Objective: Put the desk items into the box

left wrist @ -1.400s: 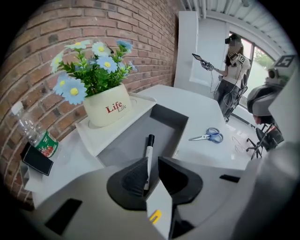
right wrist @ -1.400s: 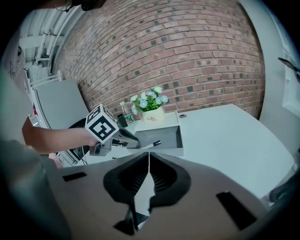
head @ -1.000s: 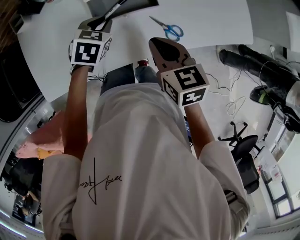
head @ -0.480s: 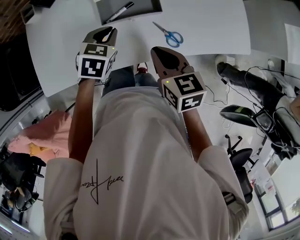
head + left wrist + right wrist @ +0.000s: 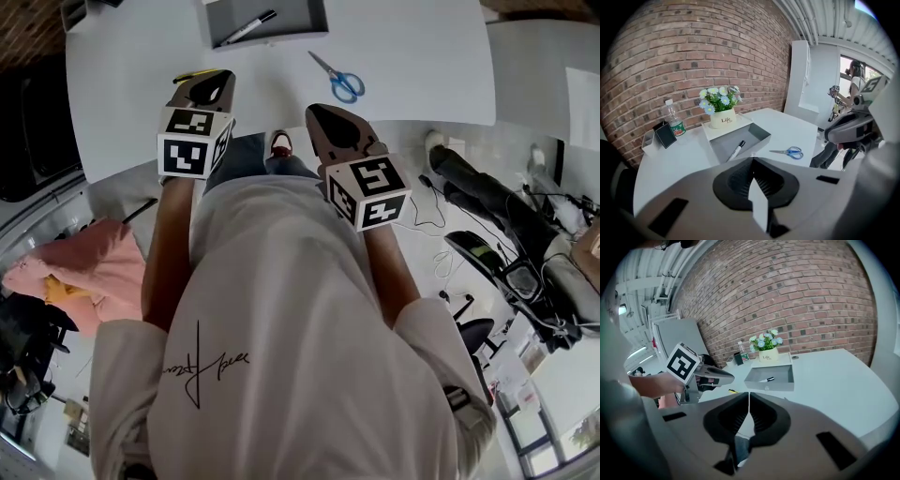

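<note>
"Where are the desk items?"

"A marker (image 5: pixel 251 26) lies inside the grey box (image 5: pixel 281 33) at twelve o'clock on the white surface (image 5: pixel 422 56). Blue-handled scissors (image 5: pixel 339 79) lie at four o'clock from the box."

"And the tools?"

"Left tool (image 5: pixel 208 77): jaws have just been closing and are now together, empty. Right tool (image 5: pixel 317 112): jaws together, empty."

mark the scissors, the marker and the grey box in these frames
scissors (image 5: pixel 339 82): head view, where the blue handles join.
marker (image 5: pixel 249 26): head view, middle of its barrel.
grey box (image 5: pixel 723 143): left gripper view, bare floor left of the marker.
</note>
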Available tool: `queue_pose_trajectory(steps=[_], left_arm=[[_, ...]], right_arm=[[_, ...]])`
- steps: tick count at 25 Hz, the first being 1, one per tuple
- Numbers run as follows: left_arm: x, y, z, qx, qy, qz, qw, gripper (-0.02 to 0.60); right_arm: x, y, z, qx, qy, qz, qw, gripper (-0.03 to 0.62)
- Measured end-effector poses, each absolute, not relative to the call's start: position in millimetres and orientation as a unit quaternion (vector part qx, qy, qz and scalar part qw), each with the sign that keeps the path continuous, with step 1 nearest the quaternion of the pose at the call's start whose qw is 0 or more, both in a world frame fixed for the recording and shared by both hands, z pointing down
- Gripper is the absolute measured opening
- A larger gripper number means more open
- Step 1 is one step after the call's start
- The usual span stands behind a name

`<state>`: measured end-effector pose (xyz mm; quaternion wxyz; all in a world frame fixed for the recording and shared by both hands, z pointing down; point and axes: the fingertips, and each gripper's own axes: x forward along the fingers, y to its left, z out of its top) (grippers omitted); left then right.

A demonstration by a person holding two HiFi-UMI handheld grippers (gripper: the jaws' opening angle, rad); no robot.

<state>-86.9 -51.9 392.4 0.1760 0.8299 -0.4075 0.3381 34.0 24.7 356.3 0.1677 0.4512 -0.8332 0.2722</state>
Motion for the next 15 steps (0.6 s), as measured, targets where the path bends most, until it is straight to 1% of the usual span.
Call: queue_pose_trajectory(steps=[5, 15], left_arm=[[-93, -39, 390, 0.826, -0.425, 0.328, 0.171, 0.006], [-108, -10, 395, 0.825, -0.435, 0.287, 0.22, 0.006]], right_arm=[[33, 33, 359, 0.442, -0.839, 0.267, 0.172, 0.028], [37, 35, 367, 0.45, -0.834, 0.266, 0.177, 0.028]])
